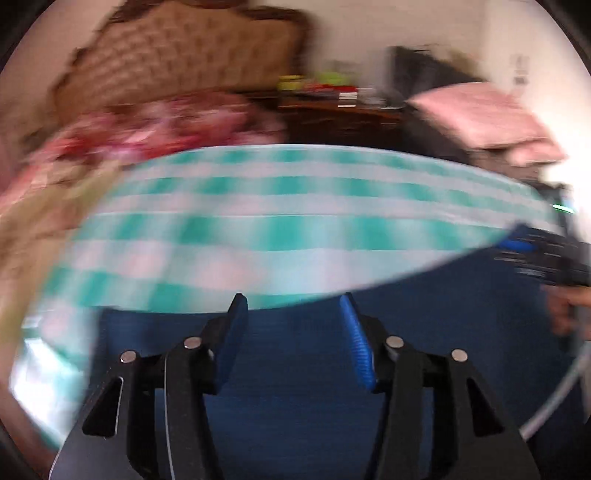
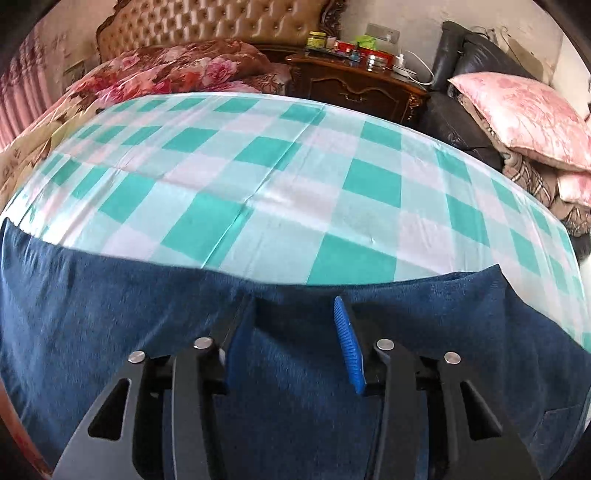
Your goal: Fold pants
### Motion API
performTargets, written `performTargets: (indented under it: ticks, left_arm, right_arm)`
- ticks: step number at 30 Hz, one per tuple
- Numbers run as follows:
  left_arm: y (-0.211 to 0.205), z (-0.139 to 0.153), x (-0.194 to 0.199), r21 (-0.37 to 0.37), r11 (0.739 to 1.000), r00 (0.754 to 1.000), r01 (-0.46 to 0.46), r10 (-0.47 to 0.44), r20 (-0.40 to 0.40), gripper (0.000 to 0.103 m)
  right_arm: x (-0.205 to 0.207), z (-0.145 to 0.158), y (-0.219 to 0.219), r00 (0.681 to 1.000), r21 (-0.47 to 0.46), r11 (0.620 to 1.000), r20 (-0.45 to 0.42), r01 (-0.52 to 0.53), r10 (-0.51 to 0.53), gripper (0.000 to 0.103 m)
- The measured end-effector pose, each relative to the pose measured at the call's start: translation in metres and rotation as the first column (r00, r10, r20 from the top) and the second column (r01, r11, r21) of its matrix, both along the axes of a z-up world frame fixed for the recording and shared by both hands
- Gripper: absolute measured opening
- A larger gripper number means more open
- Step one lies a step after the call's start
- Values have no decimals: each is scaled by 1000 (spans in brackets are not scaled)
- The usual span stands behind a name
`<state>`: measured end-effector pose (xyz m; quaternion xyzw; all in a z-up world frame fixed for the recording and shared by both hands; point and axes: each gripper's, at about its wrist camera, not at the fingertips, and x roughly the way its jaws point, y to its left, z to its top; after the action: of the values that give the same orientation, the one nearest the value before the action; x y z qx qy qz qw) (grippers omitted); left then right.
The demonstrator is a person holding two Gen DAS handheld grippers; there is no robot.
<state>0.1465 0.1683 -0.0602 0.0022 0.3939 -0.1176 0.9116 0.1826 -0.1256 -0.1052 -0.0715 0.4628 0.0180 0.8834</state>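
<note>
Dark blue pants [image 2: 110, 295] lie flat across the near side of the bed, with their far edge on the green-and-white checked sheet [image 2: 280, 166]. My right gripper [image 2: 294, 301] hovers over them near that far edge. Its jaws are partly apart, and a small crease of cloth runs up beside the left finger; the pads press on nothing. The left wrist view is smeared by motion. There my left gripper [image 1: 292, 301] stands open above the pants [image 1: 295, 354], nothing between its blue pads. The right gripper [image 1: 517, 245] and a hand [image 1: 565, 306] show at the right edge.
A floral quilt [image 2: 177, 70] is bunched below a tufted headboard [image 2: 207, 22] at the far end. A dark wooden nightstand [image 2: 354, 85] carrying jars stands beyond the bed. A black chair piled with pink pillows [image 2: 524, 110] is at the right.
</note>
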Motion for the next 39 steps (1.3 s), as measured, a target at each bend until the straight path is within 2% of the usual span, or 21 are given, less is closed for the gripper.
performTargets:
  ticks: [1,3,4,5,8,9,12,13,16,18,20,24,27,28,29,30,32,33,35,37,39]
  left_arm:
    - [-23,-5,4,-41,999,1000,19,-19,-17,52]
    - [-50,-19,13,-44,999,998,27,-29,-49,52]
    - [-61,-29,21,-29,999,997,30,-33,-77,49]
    - [-69,-42,29,-1,1000,994,17,-17,-109,37]
    - [-67,-55,37,44,999,995,7,-2,-97,30]
    - [-59,-56,41,46,999,995,3,2,-100,30]
    - [-13,-58,48,160,978,984,-134,151,-100,30]
    - [9,-58,49,151,973,975,-175,192,-110,30]
    - [90,-40,28,150,927,928,-344,360,-97,29]
    - [120,-23,2,106,925,925,-365,373,-70,29]
    - [134,-15,-27,116,930,933,-349,356,-48,29]
    - [144,-27,-67,153,934,941,-324,335,-54,29]
    - [160,-41,-84,173,908,918,-381,394,-47,23]
    - [164,-40,-86,191,887,900,-421,435,-35,24]
    - [166,-37,-92,219,857,877,-466,480,-17,37]
    - [161,-29,-98,188,863,880,-469,474,20,38]
    - [143,-20,-105,79,930,933,-359,357,32,40]
    - [129,-19,-107,69,953,955,-296,295,30,40]
    - [96,-30,-109,117,982,989,-145,147,-6,44]
    - [74,-52,-109,226,973,997,-38,53,-62,47]
    - [85,-55,-110,243,968,997,-59,69,-37,64]
  right_arm:
    - [0,2,-1,1000,13,1000,-5,11,-10,42]
    - [-10,14,2,1000,45,999,25,6,-7,42]
    - [-16,20,6,999,59,998,38,-15,13,46]
    - [-24,27,12,998,67,997,48,-33,30,53]
    - [-49,39,30,993,106,988,52,-114,109,64]
    - [-55,39,36,990,117,984,47,-136,131,65]
    - [-58,32,53,984,118,977,28,-177,175,65]
    - [-55,26,58,984,89,980,20,-176,175,65]
    - [-40,8,60,987,30,987,-25,-155,156,63]
    - [-30,-2,53,992,-6,992,-38,-124,124,61]
    - [-23,-4,46,992,17,992,-23,-122,123,61]
    - [-26,-2,49,995,-4,995,-13,-97,97,60]
    - [-45,15,45,994,116,988,-1,-105,106,59]
    - [-61,23,46,993,143,983,7,-116,116,59]
    - [-74,26,52,990,157,978,8,-140,141,59]
    - [-83,27,56,986,172,972,2,-163,165,59]
    - [-111,21,72,974,234,948,-27,-214,227,59]
    - [-119,17,80,969,243,943,-39,-229,245,59]
    - [-132,6,96,959,233,937,-53,-260,279,59]
    - [-138,-2,107,952,198,939,-63,-282,299,61]
    - [-144,-3,112,948,155,941,-51,-302,313,61]
